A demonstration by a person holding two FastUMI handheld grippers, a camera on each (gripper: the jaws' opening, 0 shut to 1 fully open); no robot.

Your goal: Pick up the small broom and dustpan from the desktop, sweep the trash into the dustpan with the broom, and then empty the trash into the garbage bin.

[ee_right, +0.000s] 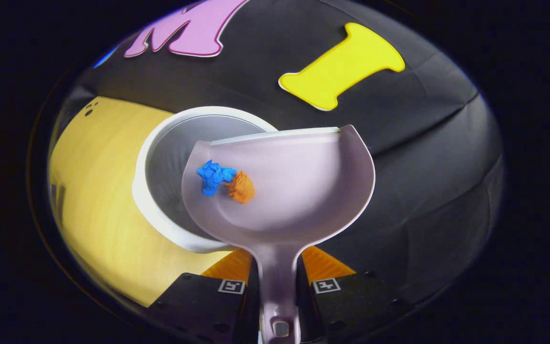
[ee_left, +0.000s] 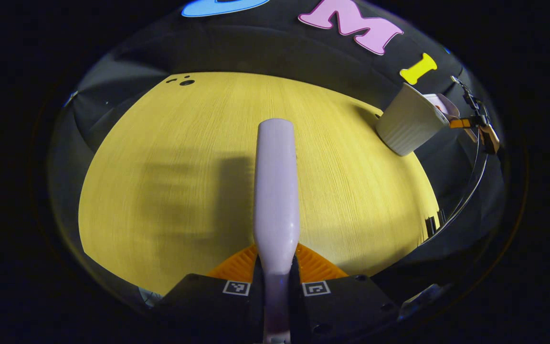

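Above the yellow worktop (ee_left: 170,191), the broom (ee_left: 276,191) handle is clamped between both fingers of the left hand-held gripper (ee_left: 275,282); the bristles are not seen. One white garbage bin (ee_left: 411,126) stands at the worktop's far right edge. From the right gripper view, one dustpan (ee_right: 299,191) is gripped by its handle in the right hand-held gripper (ee_right: 277,282), held over the bin's open mouth. Two trash wads are counted in the pan: one blue (ee_right: 213,177), one orange (ee_right: 241,187), touching.
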